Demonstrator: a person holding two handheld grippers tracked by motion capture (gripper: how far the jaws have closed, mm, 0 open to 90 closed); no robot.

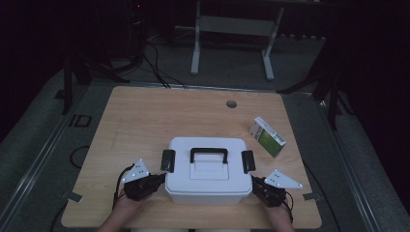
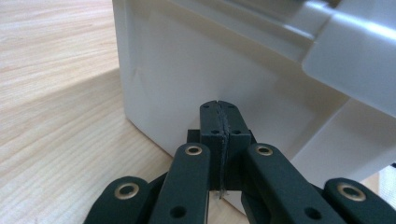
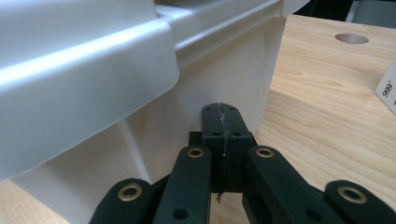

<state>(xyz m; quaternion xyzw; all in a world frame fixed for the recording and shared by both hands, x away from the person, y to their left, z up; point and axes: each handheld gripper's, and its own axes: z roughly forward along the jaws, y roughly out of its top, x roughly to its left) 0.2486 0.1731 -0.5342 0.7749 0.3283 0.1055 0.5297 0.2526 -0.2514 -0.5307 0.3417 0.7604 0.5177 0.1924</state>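
White plastic storage box (image 1: 209,169) sits near the front-centre of the wooden table (image 1: 145,121). High view: lid on, black carry handle (image 1: 209,153) on top, black latch on each end – left latch (image 1: 168,160), right latch (image 1: 248,161). Left gripper (image 1: 157,180) is at the box's left end, tips at/against the wall; right gripper (image 1: 255,182) is at the right end, same setup. Grey 3-corner plates sit on top of both. Person's hands come in from the bottom edge, one per gripper. Green/white carton (image 1: 267,137) lies on the table to the right of & behind the box, well apart from it. Round hole (image 1: 231,104) in the tabletop farther back. Room is dark; white frame legs (image 1: 196,43) stand on the floor beyond the table.

Left gripper view: left gripper (image 2: 218,108) jaws pressed flat together, nothing between them, tips right at the box's side wall (image 2: 187,70) low down. Can't tell if actually touching. Lid rim overhangs upper right. Wood grain at left.

Right gripper view: right gripper (image 3: 220,109) jaws likewise clenched empty, tips close to the box wall (image 3: 224,74) under the lid overhang (image 3: 84,84). Contact unclear. Table hole (image 3: 351,38) upper right; corner of the carton (image 3: 387,91) w/ "999" print at right edge.
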